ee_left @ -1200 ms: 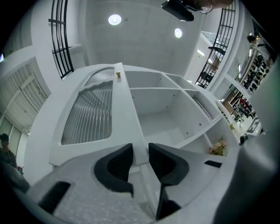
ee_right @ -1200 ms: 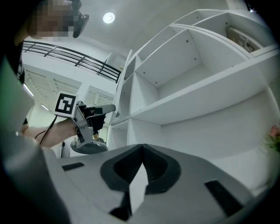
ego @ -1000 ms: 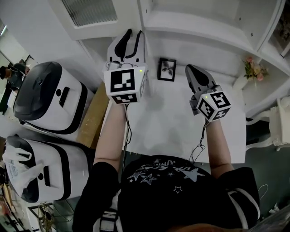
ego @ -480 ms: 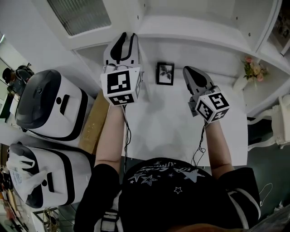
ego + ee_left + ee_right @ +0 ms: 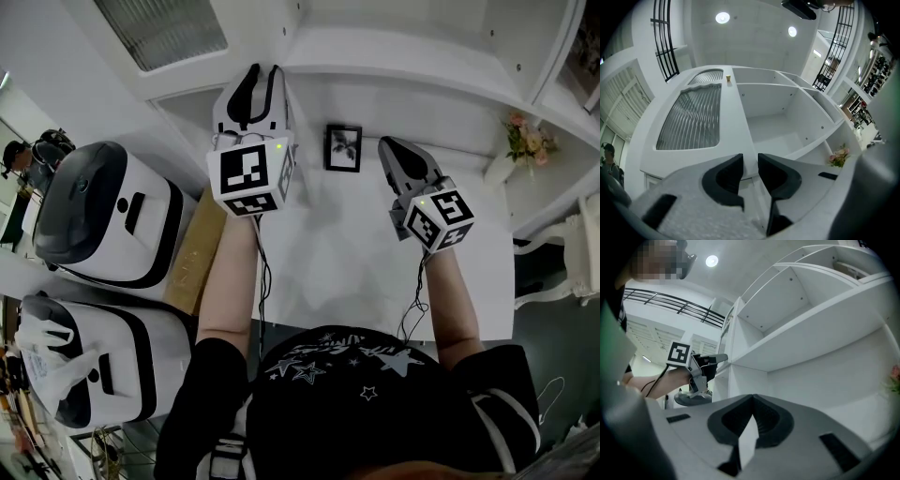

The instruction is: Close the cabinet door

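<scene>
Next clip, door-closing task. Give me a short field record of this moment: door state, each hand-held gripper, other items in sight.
Cabinet door: open, ribbed-glass panel, standing out at the left
Left hand-held gripper: jaws closed on the door's free edge
Right hand-held gripper: jaws together, empty
Other items: framed picture; flowers further right
Task status: door not yet closed
</scene>
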The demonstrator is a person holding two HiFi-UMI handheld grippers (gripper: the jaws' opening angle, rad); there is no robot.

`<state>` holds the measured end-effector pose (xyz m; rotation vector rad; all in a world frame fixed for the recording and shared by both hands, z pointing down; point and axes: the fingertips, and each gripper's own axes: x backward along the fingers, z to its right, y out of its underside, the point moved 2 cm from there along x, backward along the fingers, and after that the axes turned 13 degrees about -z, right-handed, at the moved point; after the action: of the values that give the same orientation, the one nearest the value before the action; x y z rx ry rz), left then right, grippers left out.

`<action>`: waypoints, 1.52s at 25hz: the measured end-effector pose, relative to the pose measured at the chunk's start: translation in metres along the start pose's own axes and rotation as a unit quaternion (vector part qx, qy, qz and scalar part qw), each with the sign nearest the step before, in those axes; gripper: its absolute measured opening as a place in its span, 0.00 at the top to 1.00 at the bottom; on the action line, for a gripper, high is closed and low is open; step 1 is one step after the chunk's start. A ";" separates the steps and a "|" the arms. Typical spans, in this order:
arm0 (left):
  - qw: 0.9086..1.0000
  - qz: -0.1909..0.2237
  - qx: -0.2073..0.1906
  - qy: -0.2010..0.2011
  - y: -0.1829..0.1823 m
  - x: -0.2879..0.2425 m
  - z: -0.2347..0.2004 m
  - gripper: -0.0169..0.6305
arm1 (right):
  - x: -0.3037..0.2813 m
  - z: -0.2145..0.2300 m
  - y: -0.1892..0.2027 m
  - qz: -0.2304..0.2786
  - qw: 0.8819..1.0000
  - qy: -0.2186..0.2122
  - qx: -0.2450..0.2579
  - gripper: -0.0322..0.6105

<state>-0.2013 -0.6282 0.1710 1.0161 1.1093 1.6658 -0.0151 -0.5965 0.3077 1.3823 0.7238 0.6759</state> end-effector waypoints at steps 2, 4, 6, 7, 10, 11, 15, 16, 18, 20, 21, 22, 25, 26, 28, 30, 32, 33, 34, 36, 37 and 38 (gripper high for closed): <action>1.000 0.000 0.001 0.006 0.000 0.002 0.000 0.81 | 0.001 -0.005 -0.002 0.001 1.000 0.000 0.002 0.94; 1.000 0.001 0.005 0.010 -0.001 0.006 -0.002 0.82 | 0.004 -0.010 -0.004 0.003 1.000 0.000 0.006 0.94; 1.000 0.007 0.014 0.007 -0.004 0.015 -0.006 0.86 | 0.007 -0.017 -0.006 0.005 1.000 0.000 0.011 0.94; 1.000 0.012 0.019 0.004 -0.005 0.021 -0.008 0.86 | 0.009 -0.020 -0.007 0.005 1.000 0.000 0.012 0.94; 1.000 0.015 0.027 -0.005 -0.006 0.043 -0.015 0.87 | 0.015 -0.031 -0.009 0.005 1.000 -0.001 0.012 0.94; 0.999 0.012 0.030 -0.009 -0.005 0.052 -0.017 0.86 | 0.017 -0.036 -0.009 0.004 1.000 -0.002 0.011 0.94; 0.999 -0.006 0.046 -0.029 0.007 0.094 -0.028 0.87 | 0.029 -0.062 -0.013 0.000 1.000 -0.017 0.020 0.94; 0.998 -0.014 0.052 -0.033 0.012 0.105 -0.030 0.87 | 0.033 -0.069 -0.014 0.000 1.000 -0.021 0.021 0.94; 0.997 -0.032 0.064 -0.038 0.023 0.129 -0.032 0.87 | 0.043 -0.084 -0.014 -0.002 0.999 -0.026 0.021 0.94; 0.995 -0.051 0.076 -0.040 0.034 0.155 -0.031 0.86 | 0.053 -0.100 -0.012 -0.006 0.999 -0.034 0.019 0.94; 0.994 -0.060 0.080 -0.042 0.039 0.168 -0.030 0.86 | 0.058 -0.108 -0.011 -0.009 0.999 -0.039 0.020 0.94; 0.993 -0.068 0.084 -0.044 0.043 0.182 -0.027 0.86 | 0.065 -0.117 -0.010 -0.012 0.999 -0.044 0.021 0.94; 0.990 -0.091 0.094 -0.047 0.052 0.223 -0.014 0.87 | 0.088 -0.141 -0.009 -0.015 0.998 -0.059 0.020 0.94; 0.989 -0.098 0.097 -0.047 0.055 0.237 -0.008 0.86 | 0.097 -0.148 -0.007 -0.016 0.998 -0.062 0.019 0.94; 0.988 -0.110 0.103 -0.043 0.063 0.265 0.005 0.87 | 0.115 -0.164 0.000 -0.022 0.998 -0.064 0.020 0.94; 0.986 -0.123 0.109 -0.039 0.070 0.291 0.019 0.86 | 0.134 -0.178 0.010 -0.034 0.997 -0.063 0.021 0.94; 0.984 -0.135 0.112 -0.031 0.076 0.312 0.036 0.86 | 0.156 -0.188 0.021 -0.043 0.997 -0.061 0.018 0.94; 0.983 -0.140 0.114 -0.026 0.079 0.321 0.045 0.86 | 0.166 -0.192 0.026 -0.048 0.997 -0.059 0.016 0.94; 0.982 -0.145 0.116 -0.020 0.082 0.328 0.054 0.86 | 0.176 -0.194 0.032 -0.052 0.997 -0.056 0.014 0.94; 0.980 -0.155 0.123 -0.008 0.088 0.341 0.070 0.86 | 0.196 -0.197 0.041 -0.060 0.997 -0.049 0.009 0.94; 0.979 -0.161 0.126 -0.001 0.090 0.346 0.078 0.86 | 0.206 -0.197 0.044 -0.062 0.997 -0.044 0.007 0.94; 0.978 -0.165 0.128 0.006 0.091 0.351 0.086 0.86 | 0.216 -0.196 0.046 -0.063 0.997 -0.040 0.005 0.94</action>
<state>-0.2428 -0.2970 0.3367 0.9197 1.4419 1.2872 -0.0360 -0.3031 0.3320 1.3523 0.7455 0.5156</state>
